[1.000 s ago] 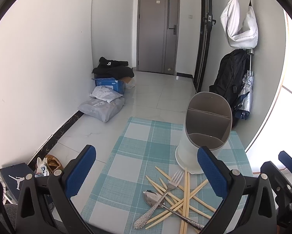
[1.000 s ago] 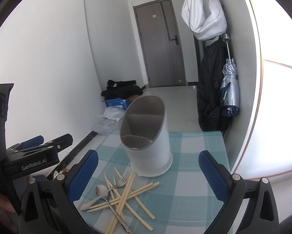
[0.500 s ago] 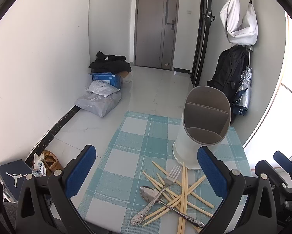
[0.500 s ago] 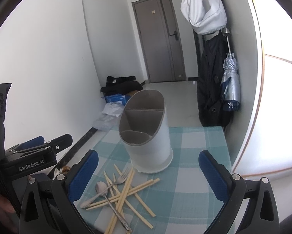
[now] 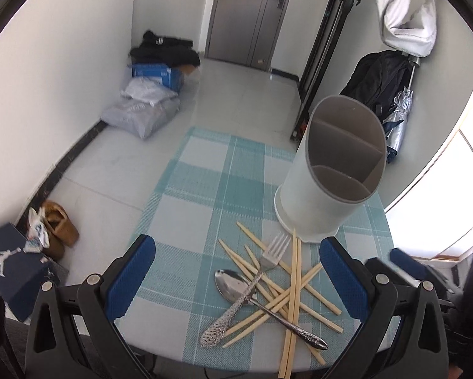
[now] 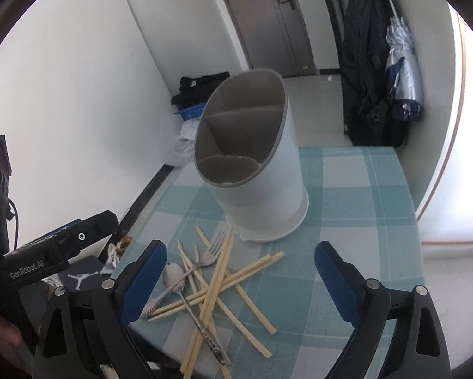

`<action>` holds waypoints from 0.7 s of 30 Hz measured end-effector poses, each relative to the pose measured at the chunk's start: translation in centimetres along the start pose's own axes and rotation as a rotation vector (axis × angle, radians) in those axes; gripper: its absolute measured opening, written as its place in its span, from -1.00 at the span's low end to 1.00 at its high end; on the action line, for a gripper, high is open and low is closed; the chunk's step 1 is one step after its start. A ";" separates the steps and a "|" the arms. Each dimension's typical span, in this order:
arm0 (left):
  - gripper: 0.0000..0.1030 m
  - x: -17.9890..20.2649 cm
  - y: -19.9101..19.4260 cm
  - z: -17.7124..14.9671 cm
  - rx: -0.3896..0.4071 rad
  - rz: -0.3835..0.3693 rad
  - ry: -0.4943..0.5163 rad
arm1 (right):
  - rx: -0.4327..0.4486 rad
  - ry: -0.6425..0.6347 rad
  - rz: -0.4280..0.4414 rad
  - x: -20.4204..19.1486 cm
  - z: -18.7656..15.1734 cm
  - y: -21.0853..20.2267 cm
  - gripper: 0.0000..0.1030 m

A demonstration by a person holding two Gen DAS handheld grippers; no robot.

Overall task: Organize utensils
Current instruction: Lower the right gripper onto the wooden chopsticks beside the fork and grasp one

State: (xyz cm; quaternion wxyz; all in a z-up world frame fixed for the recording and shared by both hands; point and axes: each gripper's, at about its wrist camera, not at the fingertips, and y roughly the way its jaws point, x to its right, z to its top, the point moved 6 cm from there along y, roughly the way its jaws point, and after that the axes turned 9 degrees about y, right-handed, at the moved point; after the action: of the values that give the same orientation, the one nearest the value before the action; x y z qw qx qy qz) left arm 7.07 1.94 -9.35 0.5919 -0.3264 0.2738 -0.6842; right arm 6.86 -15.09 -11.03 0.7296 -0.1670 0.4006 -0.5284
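Note:
A white utensil holder (image 5: 328,177) with grey divided compartments stands upright on the checked teal tablecloth (image 5: 204,189); it also shows in the right wrist view (image 6: 252,164). In front of it lies a pile of several wooden chopsticks (image 5: 291,287), a fork (image 5: 269,257) and a spoon (image 5: 233,282), also seen in the right wrist view as chopsticks (image 6: 217,284), fork (image 6: 209,254) and spoon (image 6: 173,276). My left gripper (image 5: 236,274) is open and empty above the pile. My right gripper (image 6: 239,271) is open and empty above the pile too.
The table's near edge lies just under both grippers. Bags and a blue box (image 5: 155,74) sit on the floor by the left wall. Shoes (image 5: 54,227) lie on the floor at the left. A black backpack and umbrella (image 6: 391,79) hang at the right.
Both grippers have tilted down and moved closer over the table, so the utensil pile and the holder now sit larger and nearer the centre. Both stay open.

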 end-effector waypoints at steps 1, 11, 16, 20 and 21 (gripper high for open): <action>0.98 -0.3 0.5 -0.1 -0.019 -0.005 -0.012 | -0.030 0.005 0.003 0.0 -0.2 0.8 0.57; 0.98 -3.3 3.7 -0.8 -0.174 -0.051 -0.124 | -0.265 0.064 0.069 0.0 -1.7 8.5 -0.13; 0.98 -4.3 4.6 -1.0 -0.223 -0.084 -0.191 | -0.309 0.106 0.086 0.4 -1.9 10.1 -0.35; 0.98 -4.7 5.1 -1.0 -0.242 -0.095 -0.209 | -0.345 0.151 0.098 1.0 -2.2 11.4 -0.54; 0.98 -4.8 5.2 -1.0 -0.245 -0.094 -0.211 | -0.352 0.161 0.105 1.1 -2.3 11.5 -0.60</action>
State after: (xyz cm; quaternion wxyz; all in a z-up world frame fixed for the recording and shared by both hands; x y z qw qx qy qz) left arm 9.96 5.89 -14.52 0.5403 -0.4786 0.2759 -0.6347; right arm 12.62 -11.27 -20.60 0.6815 -0.2280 0.5519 -0.4231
